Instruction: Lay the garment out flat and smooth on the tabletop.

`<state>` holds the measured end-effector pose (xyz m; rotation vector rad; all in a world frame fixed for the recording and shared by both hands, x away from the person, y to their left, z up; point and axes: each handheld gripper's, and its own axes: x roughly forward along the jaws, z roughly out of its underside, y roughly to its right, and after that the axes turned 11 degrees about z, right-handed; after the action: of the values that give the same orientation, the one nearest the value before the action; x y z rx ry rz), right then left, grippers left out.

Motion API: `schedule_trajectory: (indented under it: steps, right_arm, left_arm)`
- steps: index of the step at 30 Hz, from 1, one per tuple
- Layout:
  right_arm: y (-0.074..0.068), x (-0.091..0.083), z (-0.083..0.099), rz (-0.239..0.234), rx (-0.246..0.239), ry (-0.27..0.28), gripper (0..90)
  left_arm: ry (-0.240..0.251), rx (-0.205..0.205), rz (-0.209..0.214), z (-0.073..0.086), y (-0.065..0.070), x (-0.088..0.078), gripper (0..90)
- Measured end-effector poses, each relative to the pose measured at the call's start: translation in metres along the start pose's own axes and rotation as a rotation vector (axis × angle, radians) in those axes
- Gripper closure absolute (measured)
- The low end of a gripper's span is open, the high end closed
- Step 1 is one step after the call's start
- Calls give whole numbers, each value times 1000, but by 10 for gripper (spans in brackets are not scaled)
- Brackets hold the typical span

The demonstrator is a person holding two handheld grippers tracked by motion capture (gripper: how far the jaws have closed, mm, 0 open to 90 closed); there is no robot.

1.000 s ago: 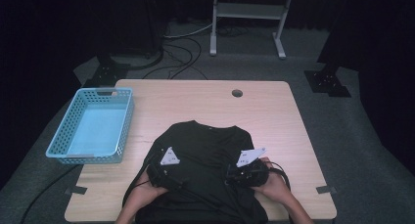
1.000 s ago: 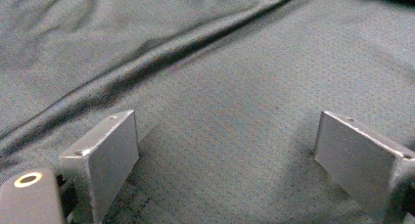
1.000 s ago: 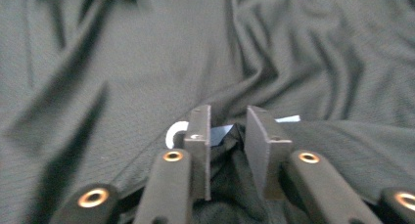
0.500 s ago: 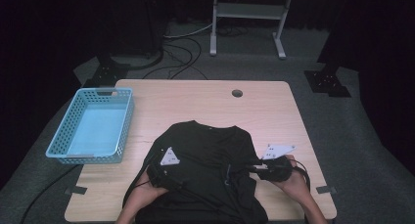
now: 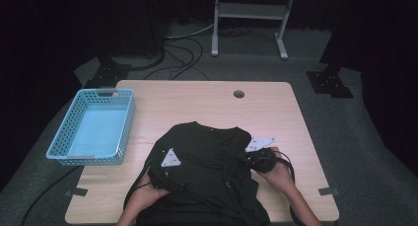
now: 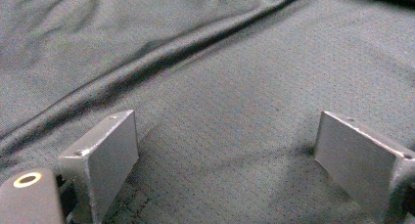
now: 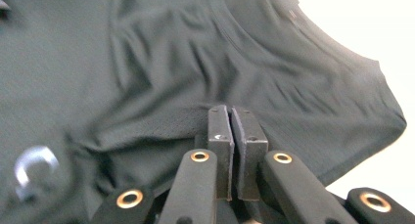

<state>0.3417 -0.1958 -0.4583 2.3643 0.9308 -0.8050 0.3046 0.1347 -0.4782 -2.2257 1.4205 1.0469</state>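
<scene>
T-shirt [image 5: 207, 152]: black, fine mesh weave, small white print. Basket [image 5: 74, 134]: light blue, perforated walls. Desk [image 5: 276, 107]: pale wood grain. Left gripper [image 6: 230, 155] and right gripper [image 7: 230, 131]: black jaws, brass-coloured rivets, grey plates. Floor [image 5: 365, 152]: grey carpet.

Black shirt's [image 5: 207, 157] lower hem cut off by the high view's bottom edge.

A pale wooden worktop [image 5: 207, 95] is sitting on grey carpet [image 5: 355, 152], while black curtains [image 5: 74, 23] are darkening the room and a metal stand [image 5: 250, 11] is standing beyond coiled floor cables [image 5: 185, 48].
</scene>
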Motion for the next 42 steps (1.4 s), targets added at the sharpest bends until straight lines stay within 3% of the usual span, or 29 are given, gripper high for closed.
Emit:
schedule_trajectory:
  steps: [5, 6, 8, 11, 12, 14, 16, 18, 21, 23, 27, 30, 35, 42]
  right_arm:
    - [-22, 20, -9, -37, -53, -22, 869]
    - [-21, 20, -9, -47, -43, -19, 848]
    - [-19, 15, -9, -51, -36, -11, 749]
    - [-13, 3, -6, -68, -15, 24, 708]
    - [-8, -15, 1, -85, 22, 68, 707]
    - [-6, -26, 8, -90, 33, 82, 741]
    - [-5, -31, 17, -104, 39, 64, 807]
    - [-6, -30, 26, -110, 38, 26, 815]
    - [-9, -24, 35, -101, 27, -7, 810]
    - [-11, -21, 38, -97, 17, -17, 864]
    - [-11, -26, 39, -72, 4, -31, 900]
    - [-4, -37, 45, -45, 5, -41, 900]
    - [15, -57, 64, -4, 55, -47, 900]
    - [25, -69, 84, 33, 60, -93, 900]
  left_arm:
    - [7, -2, -2, 1, 0, 0, 83]
    - [8, -2, -2, 1, 0, 0, 83]
    - [14, -2, -2, 1, 0, 0, 84]
    - [18, -2, -4, 2, 1, 0, 83]
    - [18, -2, -4, 2, 1, 0, 83]
    - [16, -3, -4, 1, 1, 0, 83]
    - [13, -3, -5, 1, 1, 0, 83]
    - [13, -3, -5, 1, 1, 0, 83]
    - [17, -5, -6, 2, 1, 0, 83]
    - [19, -5, -7, 2, 1, 1, 84]
    - [21, -6, -7, 2, 1, 1, 84]
    - [22, -6, -9, 2, 1, 1, 84]
    - [19, -5, -7, 2, 0, 1, 84]
    - [18, -7, -8, 1, 0, 1, 84]
